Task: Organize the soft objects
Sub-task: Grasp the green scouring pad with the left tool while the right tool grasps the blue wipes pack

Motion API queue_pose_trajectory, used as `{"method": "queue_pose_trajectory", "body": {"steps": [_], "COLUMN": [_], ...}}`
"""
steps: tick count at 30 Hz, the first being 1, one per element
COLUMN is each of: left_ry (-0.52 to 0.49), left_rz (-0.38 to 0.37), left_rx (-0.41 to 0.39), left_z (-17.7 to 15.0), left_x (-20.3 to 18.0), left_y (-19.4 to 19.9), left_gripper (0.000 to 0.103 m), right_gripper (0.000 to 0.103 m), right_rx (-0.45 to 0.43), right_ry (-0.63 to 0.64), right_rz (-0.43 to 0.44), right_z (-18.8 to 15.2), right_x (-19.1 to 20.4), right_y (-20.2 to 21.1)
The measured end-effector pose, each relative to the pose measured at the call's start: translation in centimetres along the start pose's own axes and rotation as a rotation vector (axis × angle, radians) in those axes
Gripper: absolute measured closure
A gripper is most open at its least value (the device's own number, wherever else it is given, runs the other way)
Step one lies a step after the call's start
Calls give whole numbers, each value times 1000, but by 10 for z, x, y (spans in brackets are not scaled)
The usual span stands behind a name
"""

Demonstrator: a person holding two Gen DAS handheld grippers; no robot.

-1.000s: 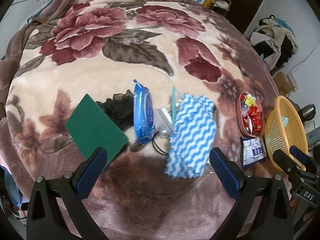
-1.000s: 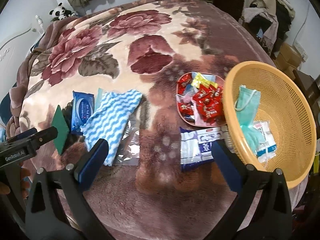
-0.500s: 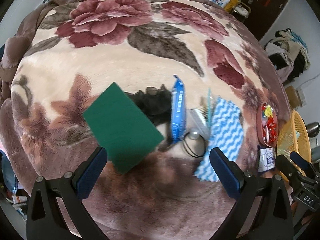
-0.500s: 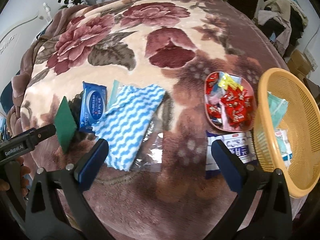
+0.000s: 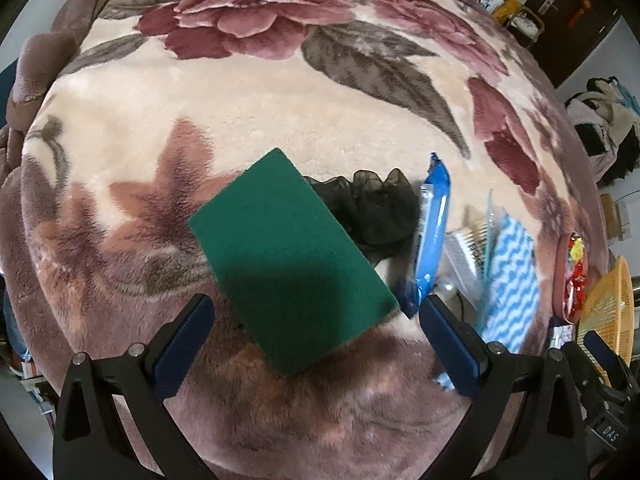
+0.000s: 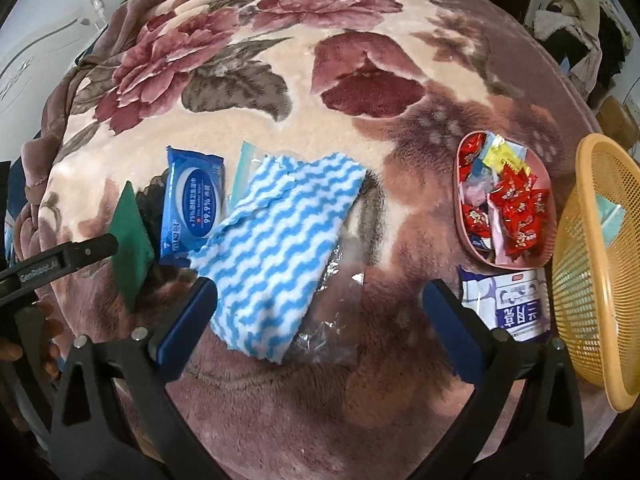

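Note:
A green scouring pad (image 5: 290,258) lies on the flowered blanket, its near corner between the fingers of my open left gripper (image 5: 316,328); it also shows in the right wrist view (image 6: 130,240). A black frilly cloth (image 5: 368,210) lies behind it. A blue wet-wipes pack (image 5: 434,236) (image 6: 192,208) lies beside that. A blue-and-white wavy cloth (image 6: 276,252) (image 5: 510,280) rests over a clear plastic bag (image 6: 328,332). My right gripper (image 6: 320,324) is open and empty, hovering just in front of the wavy cloth.
An orange mesh basket (image 6: 600,276) at the right edge holds a teal mask. A pink tray of wrapped candies (image 6: 504,204) lies left of it, a white-and-blue tissue pack (image 6: 508,304) in front. Clothes pile beyond the bed on the right.
My left gripper has moved left and closer to the green pad, which now sits between its fingers. My right gripper has shifted left and nearer toward the wavy cloth.

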State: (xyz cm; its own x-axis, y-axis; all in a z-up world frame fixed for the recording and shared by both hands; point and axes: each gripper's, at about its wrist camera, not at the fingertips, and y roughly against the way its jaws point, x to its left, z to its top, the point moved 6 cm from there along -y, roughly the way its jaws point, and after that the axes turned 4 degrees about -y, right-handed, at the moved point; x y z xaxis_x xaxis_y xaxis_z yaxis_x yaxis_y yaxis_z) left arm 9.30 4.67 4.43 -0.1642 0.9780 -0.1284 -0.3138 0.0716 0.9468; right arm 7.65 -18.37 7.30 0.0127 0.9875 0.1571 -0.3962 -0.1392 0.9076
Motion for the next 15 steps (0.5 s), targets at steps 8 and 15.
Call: {"method": "queue_pose_trajectory", "body": {"steps": [8,15], "left_ry": [0,-47], "left_rz": [66,146], "left_rx": [55,123], "left_z": [10,12], "left_x": [-6,-16], "left_y": [-32,-54], "left_gripper": [1,1], "right_gripper": [0,0], "right_rx": [22,40], "right_ry": [-20,-35], "right_rz": [11,21], "right_z": [7,7], "right_x": [-7,-13], "right_y": [-19,-29]}}
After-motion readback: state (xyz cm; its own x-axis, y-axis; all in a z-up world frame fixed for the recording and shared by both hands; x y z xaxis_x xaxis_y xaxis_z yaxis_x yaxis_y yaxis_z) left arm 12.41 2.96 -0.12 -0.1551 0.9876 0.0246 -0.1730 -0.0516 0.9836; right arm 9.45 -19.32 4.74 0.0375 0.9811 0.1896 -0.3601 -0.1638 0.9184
